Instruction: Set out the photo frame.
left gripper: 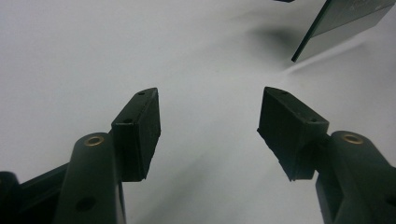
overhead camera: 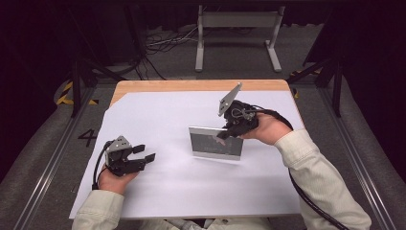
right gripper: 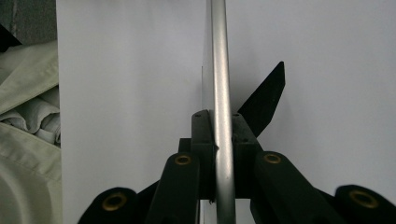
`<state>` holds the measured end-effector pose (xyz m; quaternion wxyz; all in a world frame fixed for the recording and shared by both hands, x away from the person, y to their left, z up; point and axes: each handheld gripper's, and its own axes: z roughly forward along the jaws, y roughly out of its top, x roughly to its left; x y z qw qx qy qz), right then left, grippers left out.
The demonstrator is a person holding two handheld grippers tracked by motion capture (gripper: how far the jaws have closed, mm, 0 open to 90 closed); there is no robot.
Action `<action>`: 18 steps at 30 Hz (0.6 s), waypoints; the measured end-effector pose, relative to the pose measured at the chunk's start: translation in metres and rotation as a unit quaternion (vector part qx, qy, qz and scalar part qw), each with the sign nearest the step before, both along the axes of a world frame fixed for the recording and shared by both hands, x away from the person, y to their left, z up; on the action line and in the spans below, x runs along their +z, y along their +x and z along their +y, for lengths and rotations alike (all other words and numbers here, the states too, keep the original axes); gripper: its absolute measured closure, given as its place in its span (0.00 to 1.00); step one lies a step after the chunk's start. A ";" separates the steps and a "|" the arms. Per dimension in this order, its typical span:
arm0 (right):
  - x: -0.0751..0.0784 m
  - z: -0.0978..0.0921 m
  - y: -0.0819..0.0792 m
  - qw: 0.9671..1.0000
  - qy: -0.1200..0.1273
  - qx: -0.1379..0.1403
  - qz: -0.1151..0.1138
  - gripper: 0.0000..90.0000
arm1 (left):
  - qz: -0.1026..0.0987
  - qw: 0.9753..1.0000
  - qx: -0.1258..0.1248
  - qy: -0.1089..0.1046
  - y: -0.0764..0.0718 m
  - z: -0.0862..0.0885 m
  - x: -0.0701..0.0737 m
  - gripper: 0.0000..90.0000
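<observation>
Item: 1 flat panel (overhead camera: pixel 216 143), upright on edge, long axis left-right across white surface (overhead camera: pixel 167 182). Right hand-held gripper (overhead camera: pixel 224 135) clenched on its top edge; left hand-held gripper (overhead camera: pixel 146 153) released, well apart.

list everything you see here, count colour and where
flat panel: 1, grey with silver frame, held on edge mid-table
white sheet: 1, white, covering the tabletop
table: 1, light wood, far edge showing beyond the sheet
metal stand: 1, pale grey, on floor behind the table
right tool: 1, black, shut on the panel's top edge
left tool: 1, black, open, low over the sheet at left
sleeves: 2, pale, near edge
</observation>
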<state>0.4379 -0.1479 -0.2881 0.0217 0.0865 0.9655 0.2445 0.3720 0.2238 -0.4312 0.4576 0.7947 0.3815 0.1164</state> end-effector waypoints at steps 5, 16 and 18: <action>-0.004 -0.002 0.002 1.000 0.000 0.015 0.006 0.93 | 0.006 1.000 -0.002 -0.001 0.001 -0.003 -0.001 0.43; -0.011 -0.006 0.003 0.999 -0.010 0.031 0.002 0.92 | 0.006 1.000 -0.007 0.002 0.002 -0.005 -0.003 0.43; -0.011 -0.006 0.002 0.999 -0.012 0.031 -0.004 0.92 | 0.006 1.000 -0.007 0.001 0.002 -0.005 -0.003 0.44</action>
